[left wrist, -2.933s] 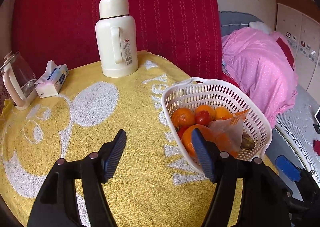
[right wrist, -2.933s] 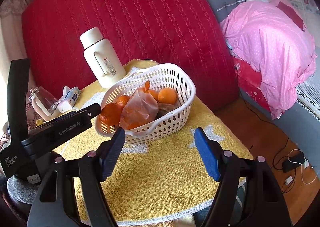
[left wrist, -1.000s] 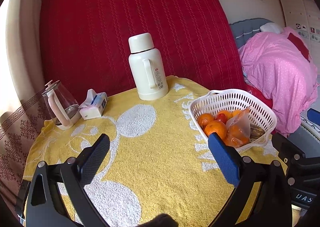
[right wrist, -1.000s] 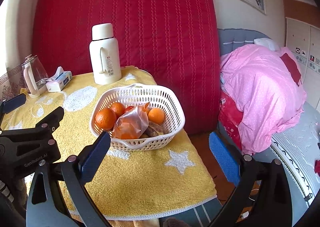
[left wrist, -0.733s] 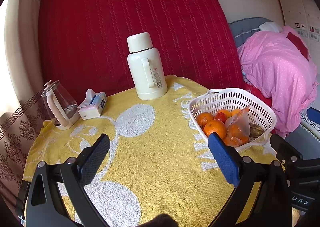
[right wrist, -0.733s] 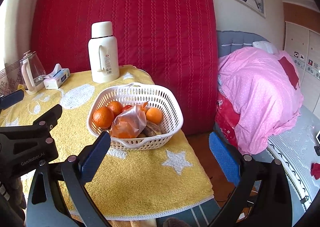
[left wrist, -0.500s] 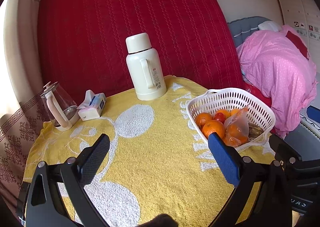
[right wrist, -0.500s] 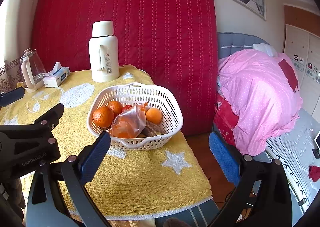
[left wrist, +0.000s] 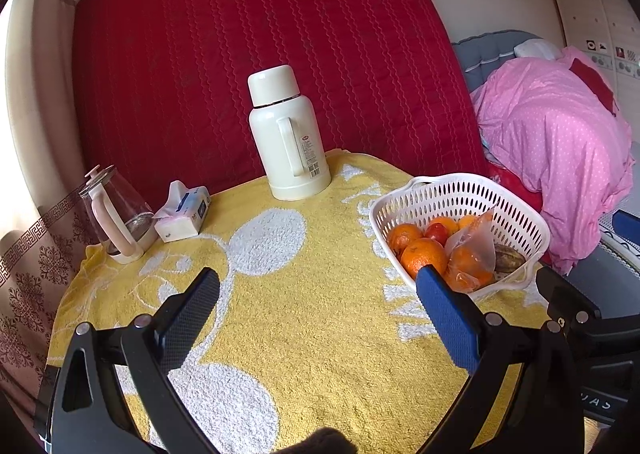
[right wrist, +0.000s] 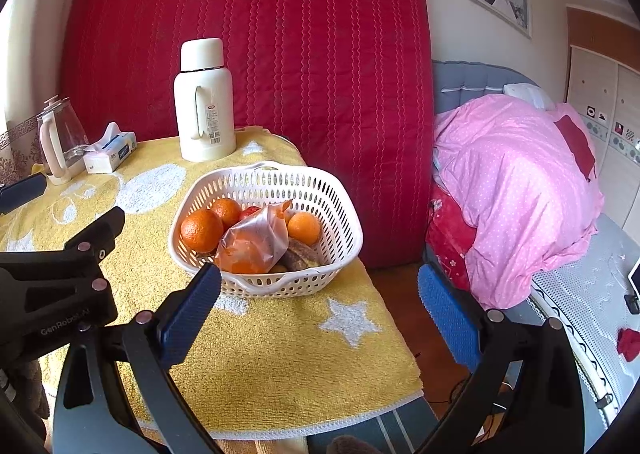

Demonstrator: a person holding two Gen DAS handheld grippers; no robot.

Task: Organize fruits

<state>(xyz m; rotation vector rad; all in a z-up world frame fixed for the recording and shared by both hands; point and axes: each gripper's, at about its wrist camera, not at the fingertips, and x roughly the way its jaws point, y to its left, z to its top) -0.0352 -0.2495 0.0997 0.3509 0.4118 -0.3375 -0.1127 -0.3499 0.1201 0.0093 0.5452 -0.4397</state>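
Note:
A white perforated basket (left wrist: pixel 456 194) (right wrist: pixel 320 186) stands on the right part of the yellow towel-covered table (left wrist: pixel 320 326). It holds several oranges (right wrist: pixel 201 230), a red fruit (left wrist: pixel 437 231), a clear bag of oranges (right wrist: pixel 256 242) and a brown fruit (right wrist: pixel 300 252). My left gripper (left wrist: pixel 318 296) hangs open above the table's front, left of the basket, holding nothing. My right gripper (right wrist: pixel 319 288) is open too, in front of the basket near the table's right edge, with nothing between its fingers.
A cream thermos (left wrist: pixel 286 134) stands at the back by the red quilted panel (left wrist: pixel 260 54). A tissue pack (left wrist: pixel 184 210) and a glass kettle (left wrist: pixel 116 214) sit at the back left. A bed with a pink duvet (right wrist: pixel 516 182) lies to the right, beyond the table edge.
Both grippers have drawn back from the basket and opened wider since 2.9 s ago. Over the last second they have barely shifted; the fruit stays in the basket.

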